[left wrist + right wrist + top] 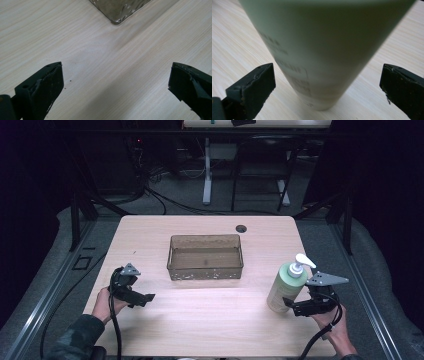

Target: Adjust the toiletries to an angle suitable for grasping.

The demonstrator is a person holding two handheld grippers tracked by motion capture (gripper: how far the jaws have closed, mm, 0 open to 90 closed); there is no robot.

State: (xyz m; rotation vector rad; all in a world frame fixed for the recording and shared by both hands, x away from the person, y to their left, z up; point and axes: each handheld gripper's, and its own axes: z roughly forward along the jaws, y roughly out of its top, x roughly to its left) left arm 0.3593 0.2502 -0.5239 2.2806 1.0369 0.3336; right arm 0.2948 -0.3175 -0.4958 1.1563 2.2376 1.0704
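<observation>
With the right gripper (328, 82) spread wide around the green pump bottle (287, 286) standing near the table's (210, 320) right edge, center it before closing low on the body, while the left gripper (116, 82) waits wide open.

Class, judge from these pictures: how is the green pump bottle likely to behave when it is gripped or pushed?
The pump bottle stands tall on a narrow base, so a high push would probably tip it. Its smooth rounded wall may slip between the open right tongs. It looks like plastic, so probably not fragile; how full it is cannot be told.
</observation>
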